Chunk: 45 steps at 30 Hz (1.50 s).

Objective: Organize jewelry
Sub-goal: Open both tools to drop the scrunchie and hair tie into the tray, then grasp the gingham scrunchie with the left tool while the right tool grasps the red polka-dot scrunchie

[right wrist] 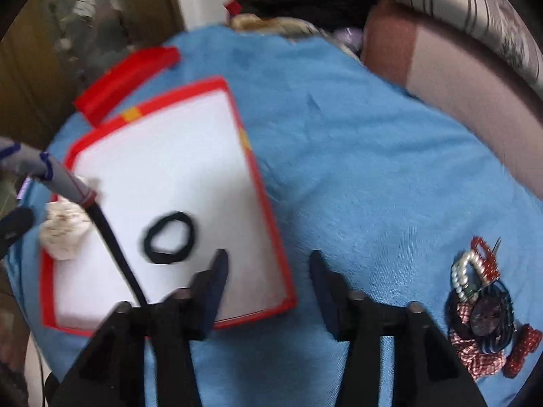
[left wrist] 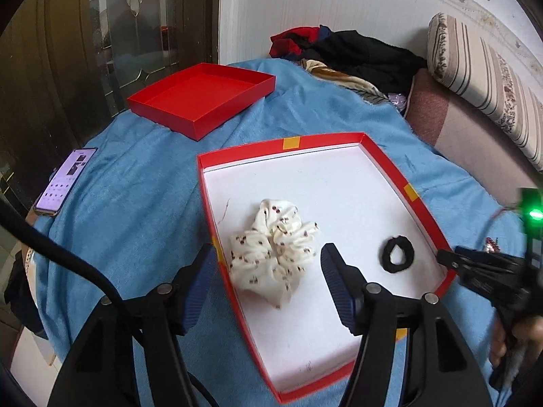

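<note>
So 2 pieces sit in our red-rimmed box [left wrist: 420,217]: the cream scrunchie [left wrist: 271,254] and black hair tie [left wrist: 396,254]. Both hand-held grippers, left [left wrist: 268,285] and right [right wrist: 268,291], gape wide, holding nothing. The leftover jewelry pile [right wrist: 482,318] looks tangled, so we might drag several out together.

Blue fleece blanket [left wrist: 142,183] covers broad surface. Behind blanket: white panelled wall [left wrist: 305,6] with patterned border strip. Left of blanket: dark wooden door [left wrist: 112,34] with leaded glass panel. Right of blanket: striped bolster cushion [left wrist: 488,78] on pinkish upholstery. Soft, even daylight.
</note>
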Each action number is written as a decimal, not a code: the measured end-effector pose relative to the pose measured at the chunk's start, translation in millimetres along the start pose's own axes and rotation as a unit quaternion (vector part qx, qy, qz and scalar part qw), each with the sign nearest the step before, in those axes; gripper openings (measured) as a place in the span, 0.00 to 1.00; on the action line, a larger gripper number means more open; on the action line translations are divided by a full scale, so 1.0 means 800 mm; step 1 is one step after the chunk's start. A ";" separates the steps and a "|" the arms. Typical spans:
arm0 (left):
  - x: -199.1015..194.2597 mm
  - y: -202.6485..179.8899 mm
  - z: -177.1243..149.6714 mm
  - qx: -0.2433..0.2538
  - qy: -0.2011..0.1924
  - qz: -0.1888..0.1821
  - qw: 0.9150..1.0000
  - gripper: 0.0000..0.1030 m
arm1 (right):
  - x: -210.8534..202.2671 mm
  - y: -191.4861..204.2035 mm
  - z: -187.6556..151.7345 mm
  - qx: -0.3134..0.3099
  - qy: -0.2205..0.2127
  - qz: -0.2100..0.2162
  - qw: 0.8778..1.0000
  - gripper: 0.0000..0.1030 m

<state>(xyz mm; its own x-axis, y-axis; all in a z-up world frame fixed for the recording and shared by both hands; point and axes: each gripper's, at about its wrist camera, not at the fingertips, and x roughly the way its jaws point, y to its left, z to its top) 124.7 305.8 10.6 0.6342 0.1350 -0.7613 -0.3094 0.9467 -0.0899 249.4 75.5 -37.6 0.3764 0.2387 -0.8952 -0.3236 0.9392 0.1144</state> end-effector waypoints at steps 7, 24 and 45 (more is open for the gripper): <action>-0.022 0.004 -0.010 -0.010 -0.002 -0.016 1.000 0.64 | -0.006 -0.007 -0.021 0.034 0.041 0.038 0.998 0.06; -0.086 -0.080 -0.027 0.026 -0.013 -0.069 0.997 0.69 | -0.096 -0.024 -0.146 0.084 -0.022 0.105 0.991 0.31; -0.013 -0.395 -0.091 0.170 0.081 -0.204 0.961 0.70 | -0.212 -0.358 -0.297 0.275 -0.098 -0.062 0.954 0.45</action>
<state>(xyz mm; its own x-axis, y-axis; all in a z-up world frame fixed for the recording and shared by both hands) 164.6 -16.2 -0.1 0.5261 -0.2884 -0.8000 0.2079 0.9558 -0.2079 72.4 -292.3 -20.9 0.5547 0.1075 -0.8251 0.2183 0.9381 0.2690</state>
